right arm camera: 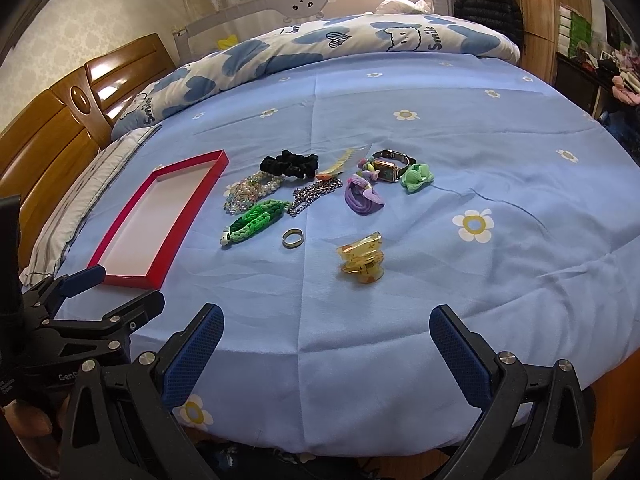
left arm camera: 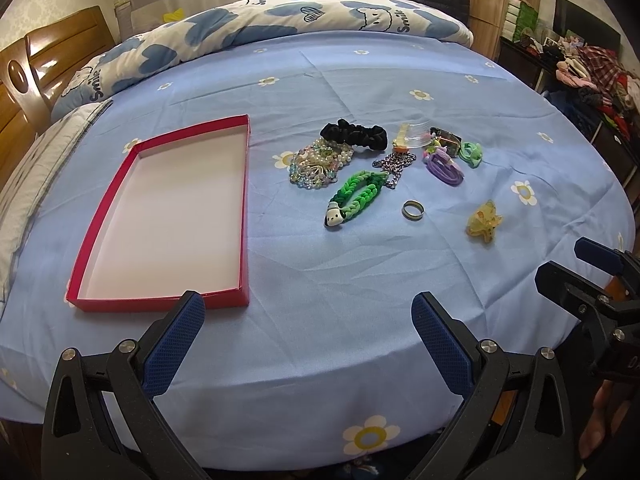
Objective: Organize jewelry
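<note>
Spread across a blue flowered bedsheet [right arm camera: 400,128]: a scatter of jewelry and hair pieces beside an empty red tray [left arm camera: 168,216]. Left gripper [left arm camera: 308,312] poised low over the near edge of the bed, jaws wide apart, holding nothing, blue pads facing each other just short of the tray's near corner. Right gripper [right arm camera: 326,324] likewise spread wide and empty, aimed at the pile from the near edge.

White-lined tray [right arm camera: 160,216] on the left, nothing inside. To its right, clustered close together: a black scrunchie [left arm camera: 356,134], a heap of pearly bead bracelets [left arm camera: 318,164] touching it, a braided green band with a small white cartoon charm [left arm camera: 356,196], and a silver chain [left arm camera: 394,166]. Farther right, a small comb [right arm camera: 338,168], a square-faced watch [right arm camera: 390,168], a purple hair tie [right arm camera: 362,196] and a green hair tie [right arm camera: 417,176].

Set apart, nearer the grippers: a metal ring [right arm camera: 292,237] lying flat, and a translucent yellow claw clip [right arm camera: 362,260] alone on the sheet. Rolled blue-and-white quilt [left arm camera: 280,20] along the far side.
</note>
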The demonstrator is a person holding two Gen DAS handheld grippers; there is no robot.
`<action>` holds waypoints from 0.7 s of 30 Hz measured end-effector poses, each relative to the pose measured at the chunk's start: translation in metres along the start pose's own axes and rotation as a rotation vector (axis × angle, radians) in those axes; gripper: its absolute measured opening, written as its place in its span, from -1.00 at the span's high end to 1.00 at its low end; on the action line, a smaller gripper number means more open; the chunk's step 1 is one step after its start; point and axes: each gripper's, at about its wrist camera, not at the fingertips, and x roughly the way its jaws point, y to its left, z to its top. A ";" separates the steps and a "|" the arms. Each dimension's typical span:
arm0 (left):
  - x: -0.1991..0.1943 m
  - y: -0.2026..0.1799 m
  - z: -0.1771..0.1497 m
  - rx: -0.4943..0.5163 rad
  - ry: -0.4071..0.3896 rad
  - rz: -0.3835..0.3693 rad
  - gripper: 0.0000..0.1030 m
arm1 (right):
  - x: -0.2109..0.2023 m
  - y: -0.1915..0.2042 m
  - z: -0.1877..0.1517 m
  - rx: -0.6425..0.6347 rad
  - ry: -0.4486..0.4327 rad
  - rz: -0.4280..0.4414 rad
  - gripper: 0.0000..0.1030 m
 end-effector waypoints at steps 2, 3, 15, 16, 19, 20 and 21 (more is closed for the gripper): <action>-0.001 -0.001 -0.001 0.001 0.000 0.002 -1.00 | 0.000 0.001 0.000 0.002 -0.006 0.004 -1.00; -0.001 -0.001 -0.001 0.000 -0.001 0.001 -1.00 | 0.001 0.001 0.000 0.003 -0.007 0.006 -1.00; 0.006 -0.003 0.000 -0.004 0.007 -0.009 -1.00 | 0.008 -0.008 -0.002 0.041 0.080 0.021 -1.00; 0.008 -0.002 0.001 -0.008 0.008 -0.015 -1.00 | 0.008 -0.009 -0.002 0.045 0.082 0.025 -1.00; 0.011 0.000 0.005 -0.012 0.001 -0.032 -1.00 | 0.012 -0.013 -0.001 0.072 0.110 0.050 -1.00; 0.012 0.000 0.007 -0.009 0.000 -0.033 -1.00 | 0.014 -0.015 -0.001 0.069 0.107 0.050 -1.00; 0.014 0.001 0.010 -0.008 0.000 -0.039 -1.00 | 0.016 -0.017 -0.001 0.072 0.108 0.053 -0.99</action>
